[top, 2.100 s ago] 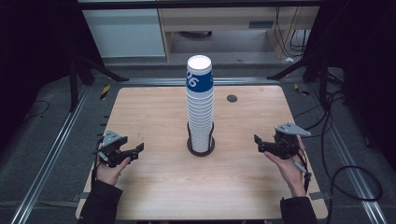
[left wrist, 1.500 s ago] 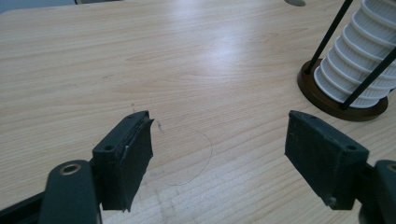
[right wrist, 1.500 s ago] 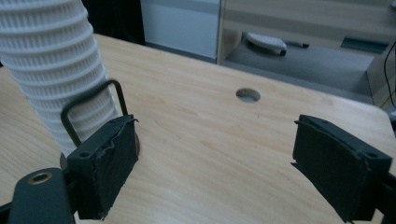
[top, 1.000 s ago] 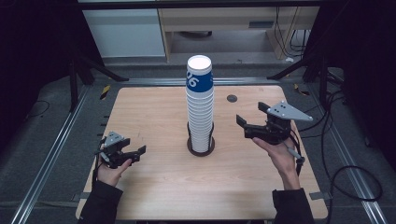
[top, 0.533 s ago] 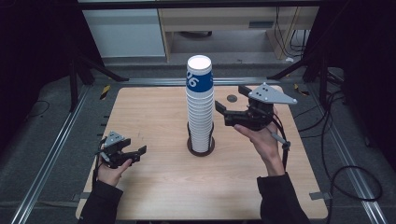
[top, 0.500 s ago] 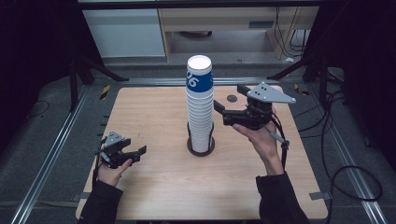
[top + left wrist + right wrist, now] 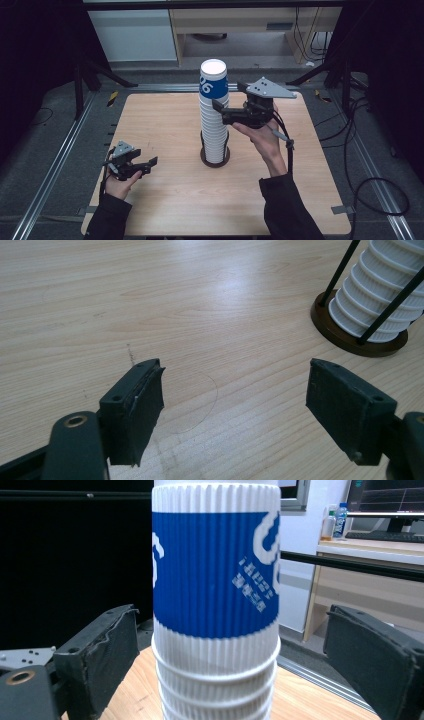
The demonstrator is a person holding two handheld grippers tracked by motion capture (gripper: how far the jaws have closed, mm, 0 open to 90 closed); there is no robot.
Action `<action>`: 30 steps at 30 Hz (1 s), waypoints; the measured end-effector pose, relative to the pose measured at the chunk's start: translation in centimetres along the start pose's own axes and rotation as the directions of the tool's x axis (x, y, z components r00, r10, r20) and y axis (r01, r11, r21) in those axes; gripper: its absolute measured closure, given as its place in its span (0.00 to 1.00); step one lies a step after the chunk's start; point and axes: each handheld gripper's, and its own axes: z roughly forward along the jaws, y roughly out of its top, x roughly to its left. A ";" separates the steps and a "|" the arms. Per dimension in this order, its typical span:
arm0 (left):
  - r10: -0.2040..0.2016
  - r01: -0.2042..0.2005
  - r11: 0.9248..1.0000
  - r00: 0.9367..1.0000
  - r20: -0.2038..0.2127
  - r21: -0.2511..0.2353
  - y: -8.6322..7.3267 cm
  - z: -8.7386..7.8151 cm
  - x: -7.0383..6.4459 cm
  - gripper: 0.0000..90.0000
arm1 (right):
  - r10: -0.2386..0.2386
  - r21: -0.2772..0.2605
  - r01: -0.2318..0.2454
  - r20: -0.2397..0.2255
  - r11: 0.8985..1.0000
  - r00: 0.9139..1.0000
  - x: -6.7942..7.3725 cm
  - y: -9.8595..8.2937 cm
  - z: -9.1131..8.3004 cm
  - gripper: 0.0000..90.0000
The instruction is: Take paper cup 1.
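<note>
— Jaws wide apart on the right gripper (image 7: 220, 111), one black pad on either side of the cup stack (image 7: 214, 120), up near its top. From the right gripper view the top cup (image 7: 216, 575), white with a blue ribbed band, stands between the pads with a gap on both sides. Nothing is pinched.

— And the stack itself, where is it standing?

— Upright, about the middle of the wooden table (image 7: 165, 200), on a dark round base (image 7: 215, 159). Thin black rods (image 7: 340, 272) rise from that base alongside the cups; you can see them in the left gripper view. White ribbed cups all the way up, and the blue-banded one on top.

— What about the other hand?

— The left gripper (image 7: 150, 163) is low at the near left of the table, well apart from the stack, held by the left hand (image 7: 119, 183). Its jaws gape too, with bare wood between them and nothing held. The base and the bottom cups sit off to its upper right in its own view.

— Is the right hand high?

— Yes, the right hand (image 7: 264, 140) is raised over the table, with the grey three-cornered plate (image 7: 269, 89) on top of the gripper and its cable (image 7: 290, 150) trailing down past the wrist.
</note>
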 end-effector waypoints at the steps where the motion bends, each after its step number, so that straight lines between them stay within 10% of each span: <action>1: -0.002 0.002 1.000 1.000 -0.001 -0.001 0.0 0.0 0.0 0.25 | 0.000 0.002 0.000 -0.003 1.000 1.000 0.0 0.1 0.2 0.08; 30: -0.006 0.006 1.000 1.000 0.003 0.007 -0.2 0.2 0.1 0.24 | 0.009 0.046 -0.009 -0.004 0.999 1.000 0.5 0.0 5.1 0.17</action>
